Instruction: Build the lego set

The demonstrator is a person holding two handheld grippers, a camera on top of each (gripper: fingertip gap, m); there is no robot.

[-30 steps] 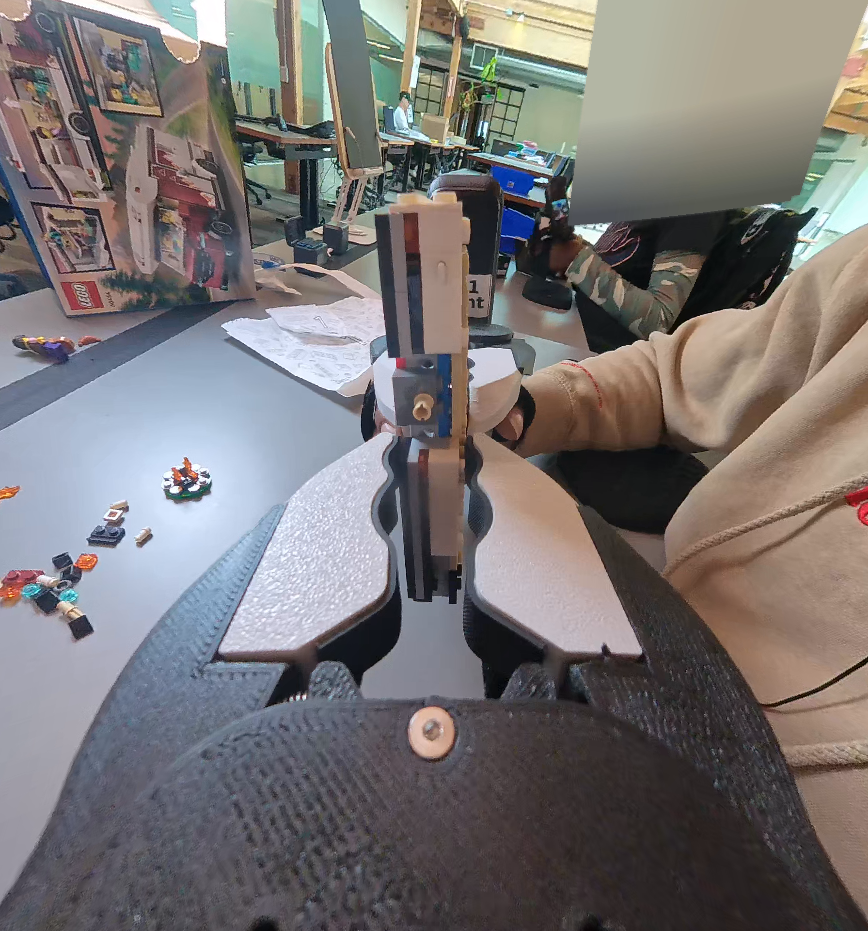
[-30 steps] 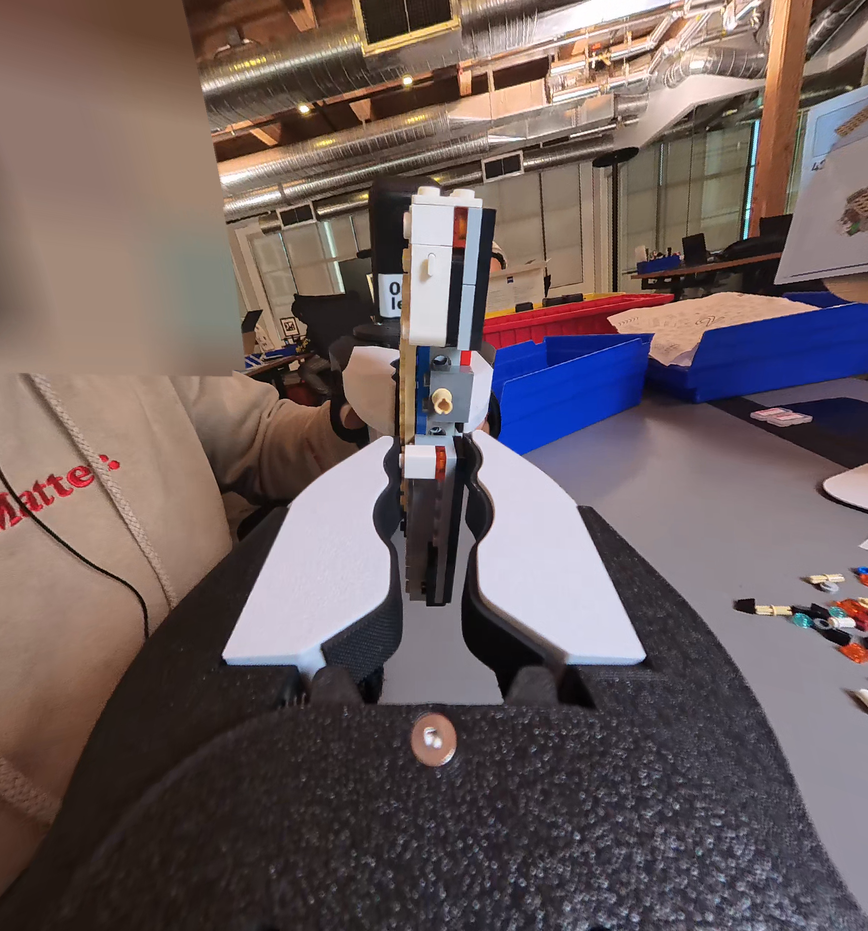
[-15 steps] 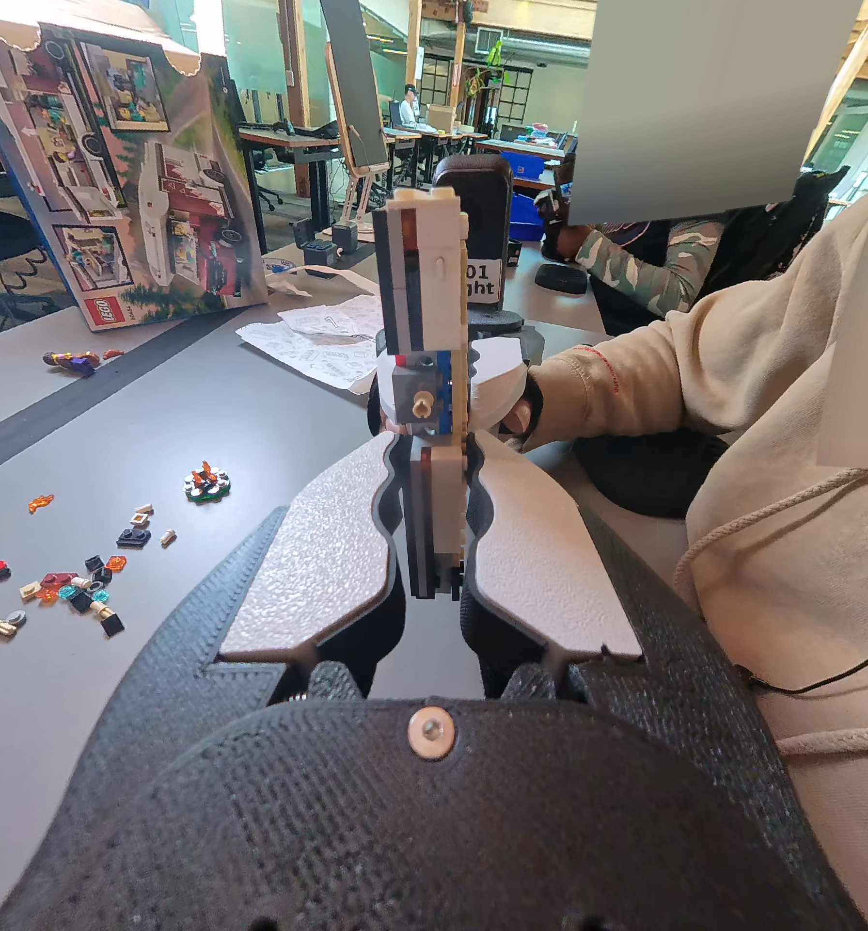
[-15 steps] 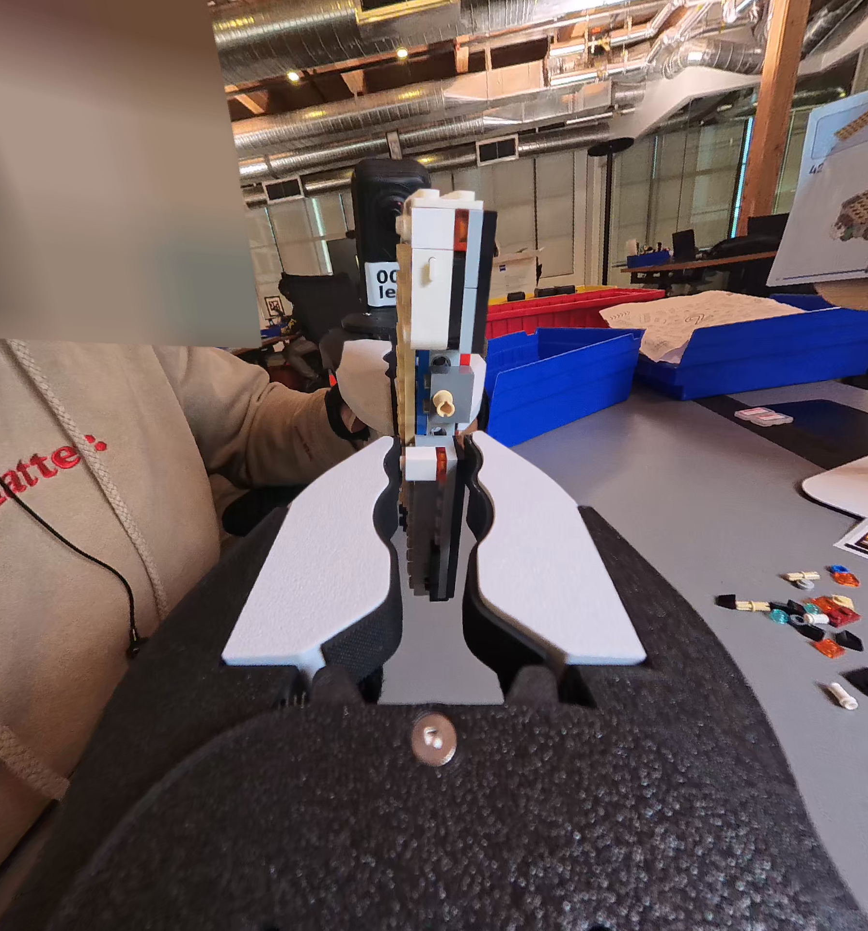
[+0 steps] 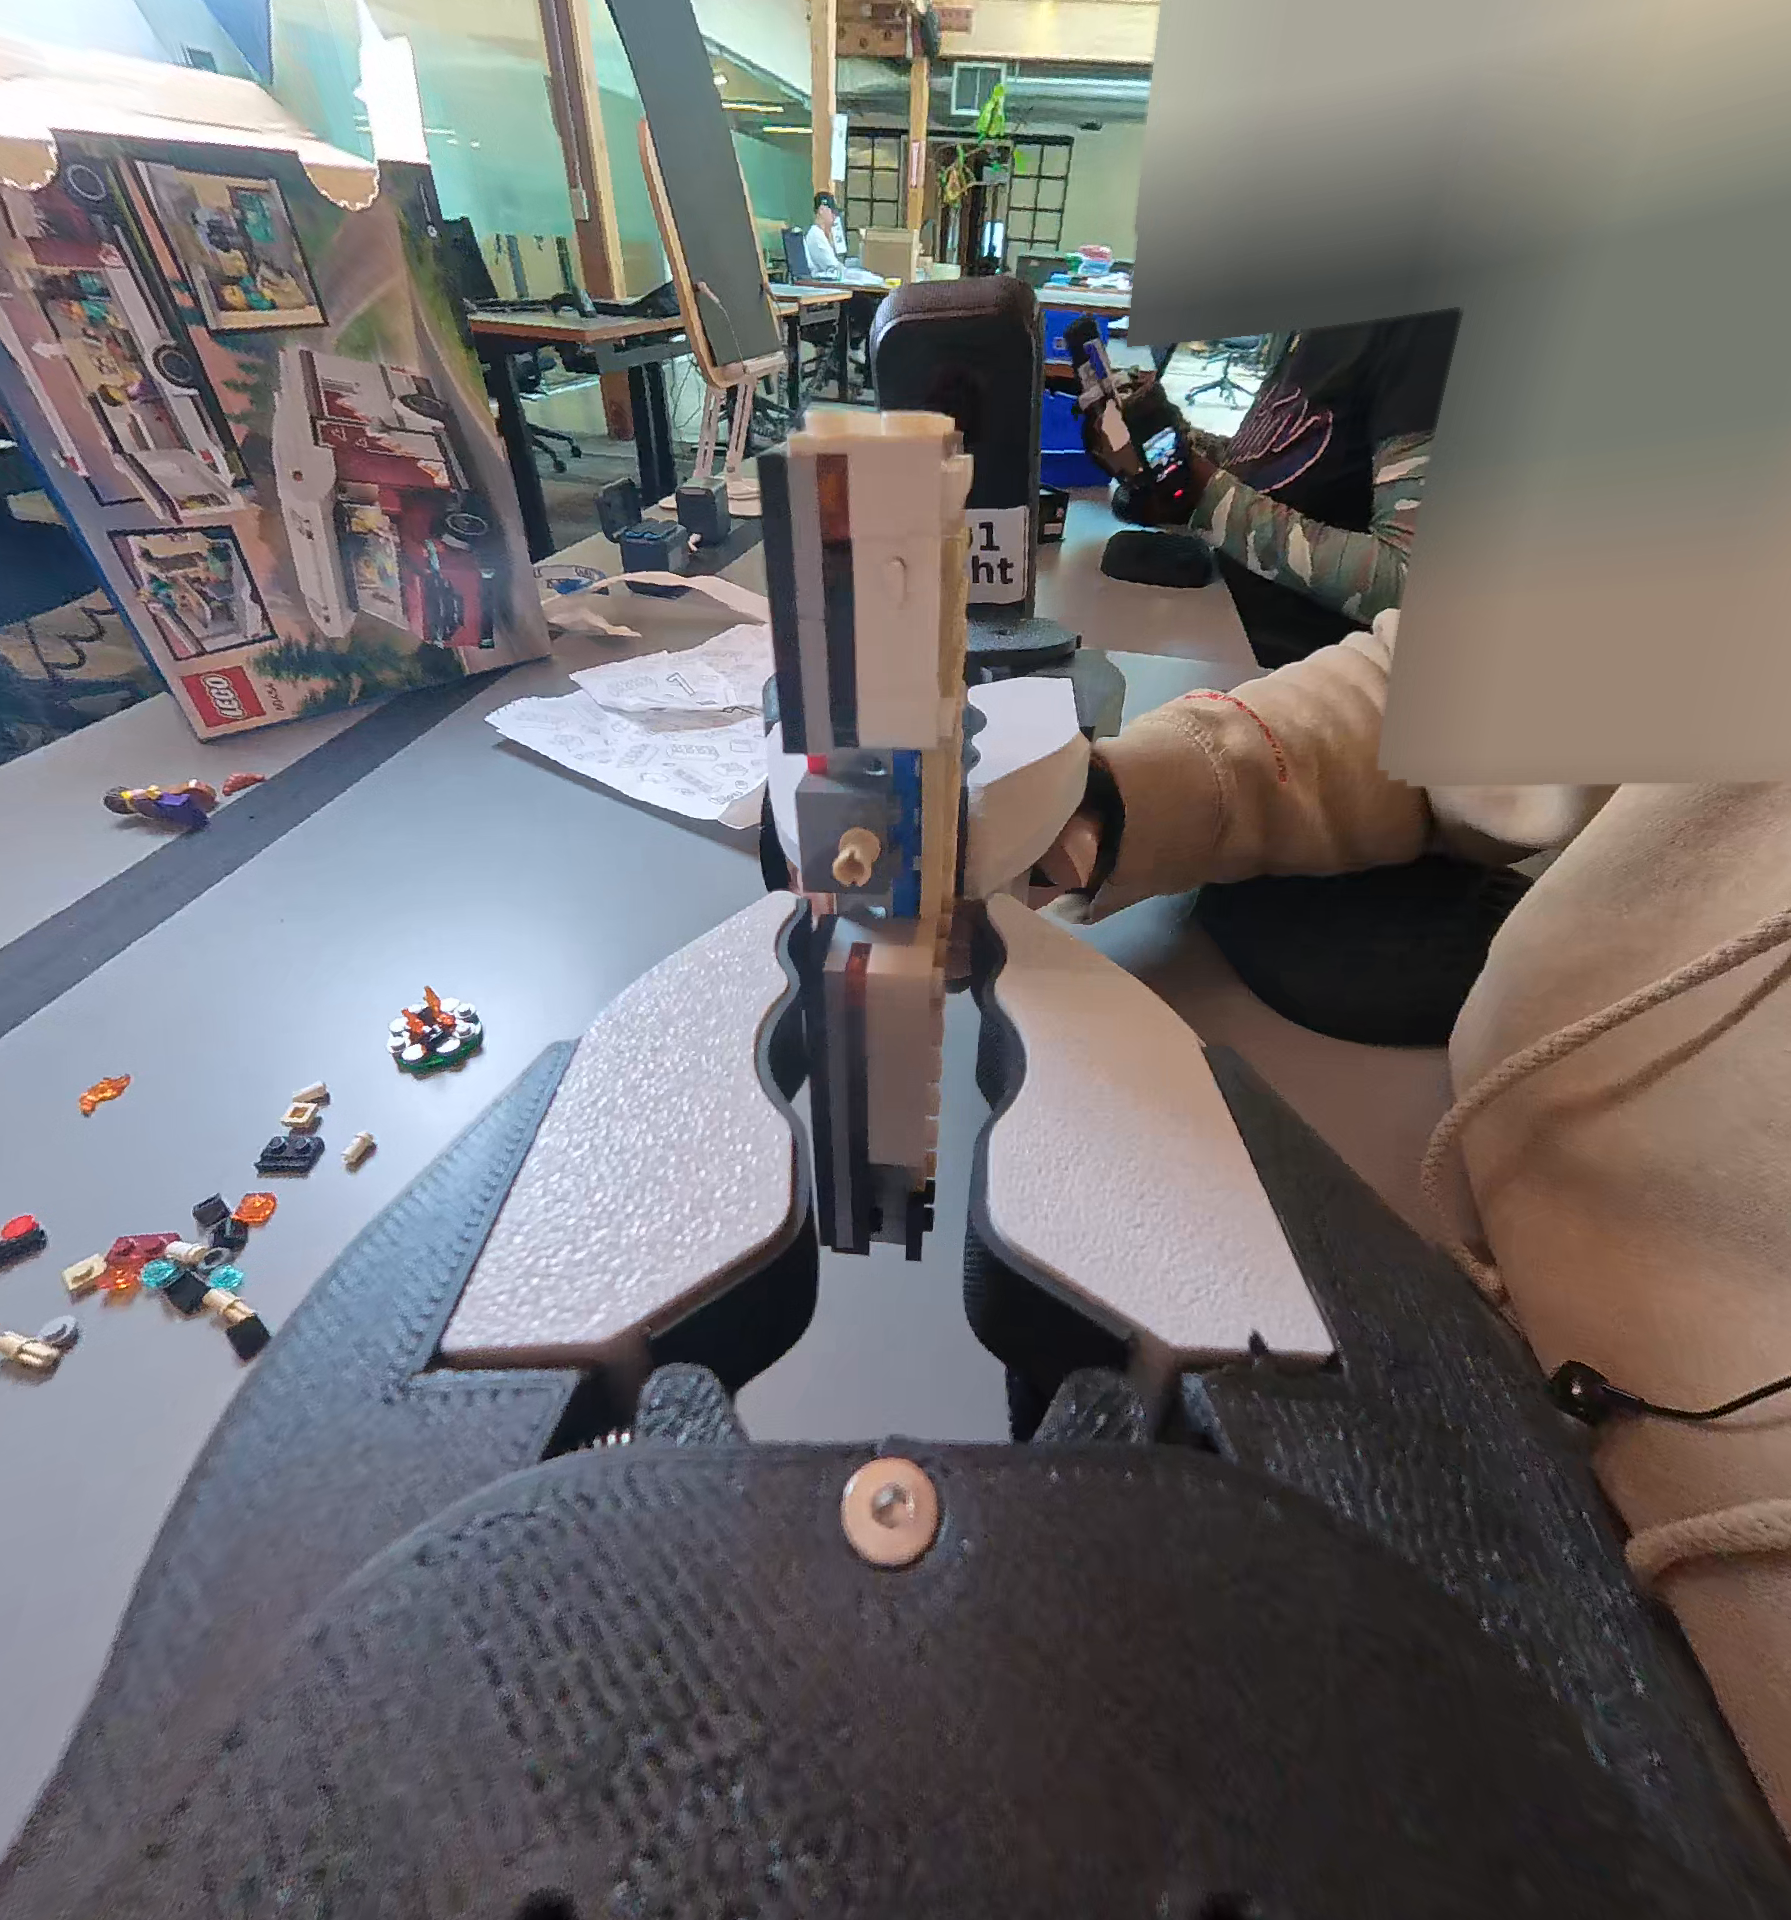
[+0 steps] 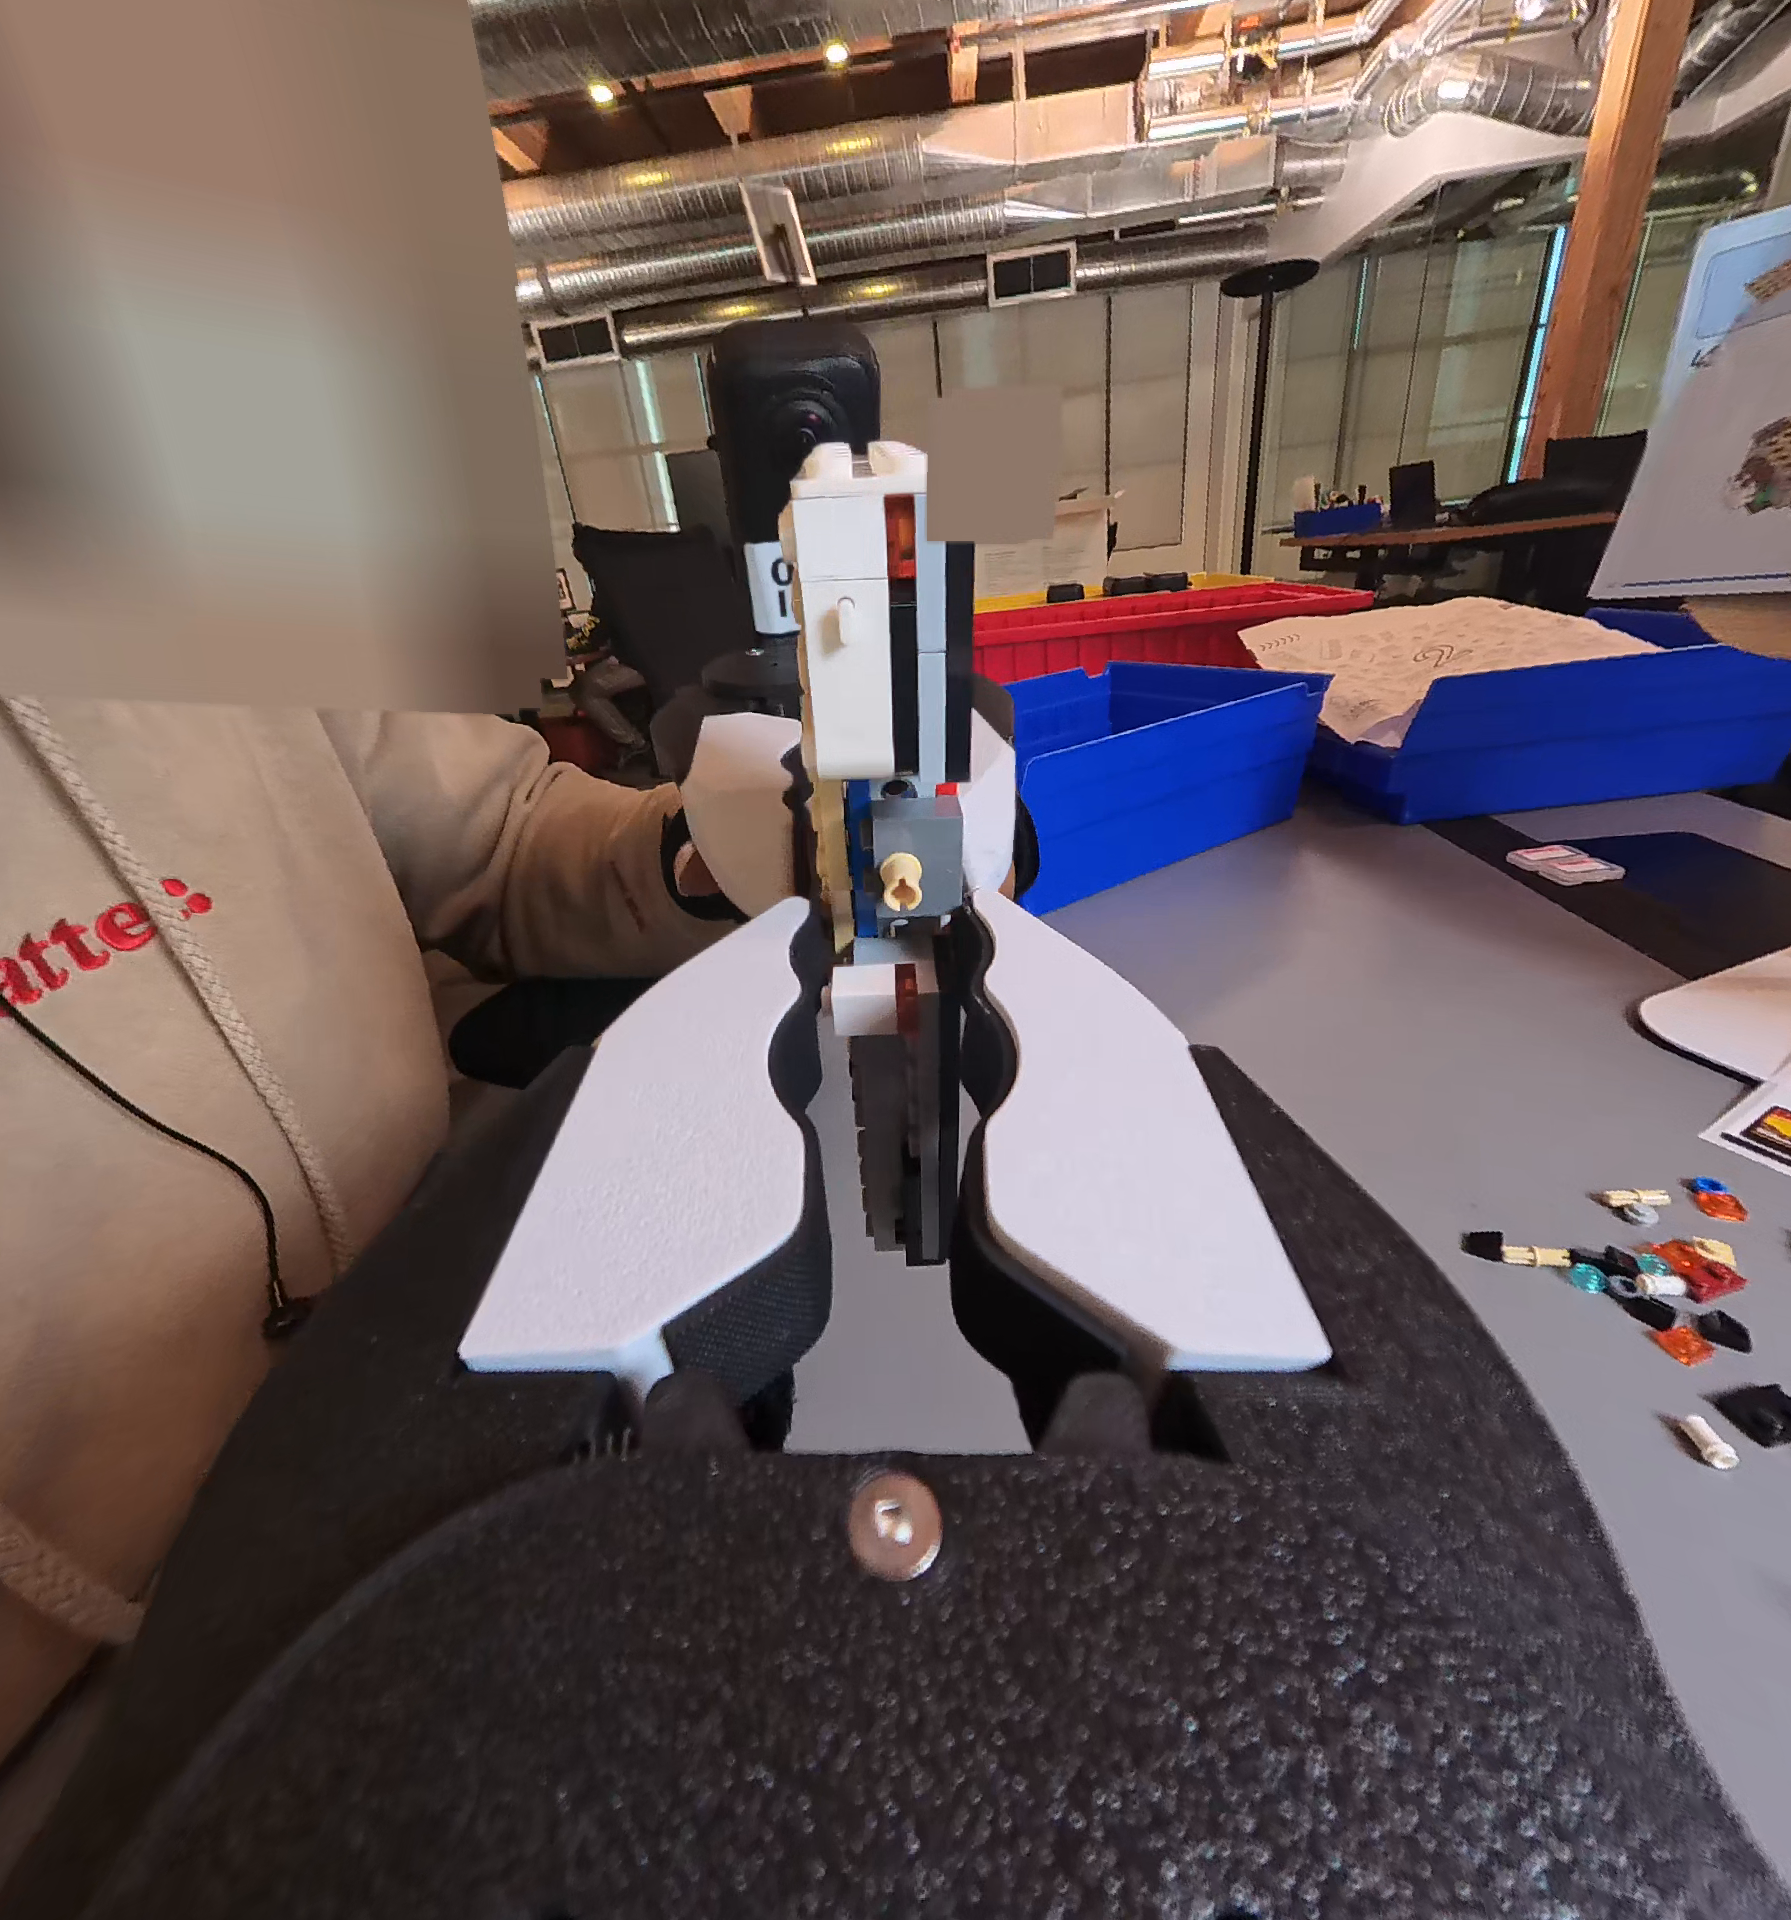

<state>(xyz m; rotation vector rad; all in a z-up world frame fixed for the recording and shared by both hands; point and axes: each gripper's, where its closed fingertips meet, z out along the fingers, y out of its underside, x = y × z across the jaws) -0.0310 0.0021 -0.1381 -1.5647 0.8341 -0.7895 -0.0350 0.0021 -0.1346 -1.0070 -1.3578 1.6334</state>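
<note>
A tall narrow brick assembly (image 5: 870, 644), white, black, grey, blue and tan with a tan pin on a grey block, stands upright above the grey table (image 5: 455, 914) between my two facing grippers. My left gripper (image 5: 891, 914) has its jaws around the lower part, with a thin gap between each pad and the bricks, so it is open. In the right wrist view my right gripper (image 6: 886, 914) is shut on the same assembly (image 6: 860, 665) from the other side. The right gripper's white fingers (image 5: 1026, 769) show behind the assembly. The left gripper's fingers (image 6: 740, 810) show likewise.
A toy set box (image 5: 226, 436) stands at the far left, with printed sheets (image 5: 652, 717) beside it. Small loose pieces (image 5: 174, 1257) and a round campfire piece (image 5: 434, 1034) lie on the table. Blue bins (image 6: 1161, 769) and a red bin (image 6: 1161, 623) stand behind. A person in a beige hoodie (image 6: 143, 1039) holds the grippers. The grippers are tip to tip, or close to it.
My left gripper's jaws have spread slightly and its pads have come off the assembly. My right gripper keeps its grasp. Both views have shifted a little.
</note>
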